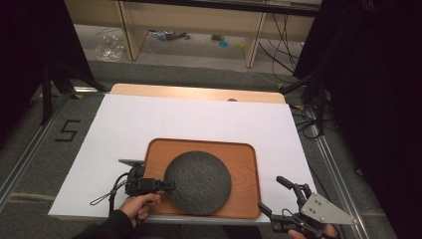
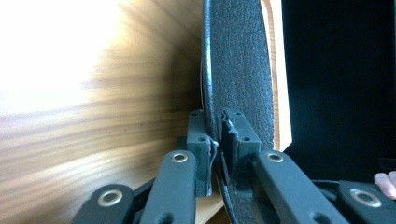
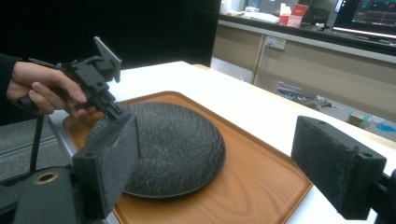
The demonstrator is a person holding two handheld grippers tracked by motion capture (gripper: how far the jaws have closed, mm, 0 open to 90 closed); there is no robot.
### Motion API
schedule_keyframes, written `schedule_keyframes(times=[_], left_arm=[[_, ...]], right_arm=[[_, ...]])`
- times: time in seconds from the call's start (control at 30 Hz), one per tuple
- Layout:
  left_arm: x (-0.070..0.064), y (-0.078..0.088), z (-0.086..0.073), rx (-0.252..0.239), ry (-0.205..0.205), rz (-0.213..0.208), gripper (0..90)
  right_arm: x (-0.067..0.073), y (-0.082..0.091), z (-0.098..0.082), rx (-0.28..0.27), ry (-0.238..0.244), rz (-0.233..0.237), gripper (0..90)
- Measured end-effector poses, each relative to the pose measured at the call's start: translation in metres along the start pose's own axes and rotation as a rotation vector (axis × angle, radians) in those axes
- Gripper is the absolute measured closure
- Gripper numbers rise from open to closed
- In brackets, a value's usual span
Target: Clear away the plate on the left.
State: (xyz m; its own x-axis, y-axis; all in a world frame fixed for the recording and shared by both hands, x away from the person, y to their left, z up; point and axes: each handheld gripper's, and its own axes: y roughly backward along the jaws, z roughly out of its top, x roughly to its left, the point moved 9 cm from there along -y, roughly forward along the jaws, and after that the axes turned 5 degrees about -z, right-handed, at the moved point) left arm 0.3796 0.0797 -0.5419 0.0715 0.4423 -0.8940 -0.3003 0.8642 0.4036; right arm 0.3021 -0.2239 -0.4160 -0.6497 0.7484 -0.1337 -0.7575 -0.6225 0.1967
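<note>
- The wooden tray (image 1: 249,164) lies flat on the white table cover (image 1: 149,119), long side running left to right in the high view; it carries the plate and looks stiff and fairly light.
- The dark plate (image 1: 198,182) sits on the tray, towards its near edge, lying flat with its face up. Being round, it has no long axis; only its thin rim offers an edge to grasp.
- By its look the plate is stiff, hard and moderately heavy, likely ceramic or stone-like, so breakable if dropped. Its rough, pebbled face should give the pads some bite.
- A pinch at the rim puts the whole weight out beyond the jaws, so I judge the plate will tend to sag or swivel when lifted; a deeper bite would steady it.
- The left gripper (image 1: 166,185) has its jaws clamped on the plate's left rim, one pad (image 2: 198,140) under and one over.
- The right gripper (image 1: 278,196) hovers off the tray's near right corner, jaws spread wide, holding nothing.
</note>
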Motion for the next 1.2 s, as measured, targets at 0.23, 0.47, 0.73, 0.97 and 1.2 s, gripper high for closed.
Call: schedule_keyframes(times=[0.23, 0.47, 0.73, 0.97, 1.2], left_arm=[[0.0, -0.004, -0.007, 0.034, -0.081, 0.017, 79.0], [-0.008, -0.006, -0.016, 0.046, -0.051, 0.009, 78.8], [-0.005, -0.005, -0.02, 0.065, -0.102, 0.016, 77.9], [-0.006, -0.006, -0.025, 0.082, -0.106, 0.034, 75.5], [-0.003, -0.008, -0.03, 0.136, -0.129, 0.078, 58.5]], right_arm=[[0.0, 0.0, 0.0, 0.002, 0.002, 0.003, 16.7], [0.001, -0.002, -0.001, -0.009, 0.001, 0.009, 16.8], [0.0, -0.001, -0.002, 0.007, 0.001, 0.005, 16.9], [-0.001, -0.002, -0.002, 0.008, 0.003, 0.002, 16.9], [0.0, -0.001, -0.003, 0.012, 0.001, 0.004, 17.1]])
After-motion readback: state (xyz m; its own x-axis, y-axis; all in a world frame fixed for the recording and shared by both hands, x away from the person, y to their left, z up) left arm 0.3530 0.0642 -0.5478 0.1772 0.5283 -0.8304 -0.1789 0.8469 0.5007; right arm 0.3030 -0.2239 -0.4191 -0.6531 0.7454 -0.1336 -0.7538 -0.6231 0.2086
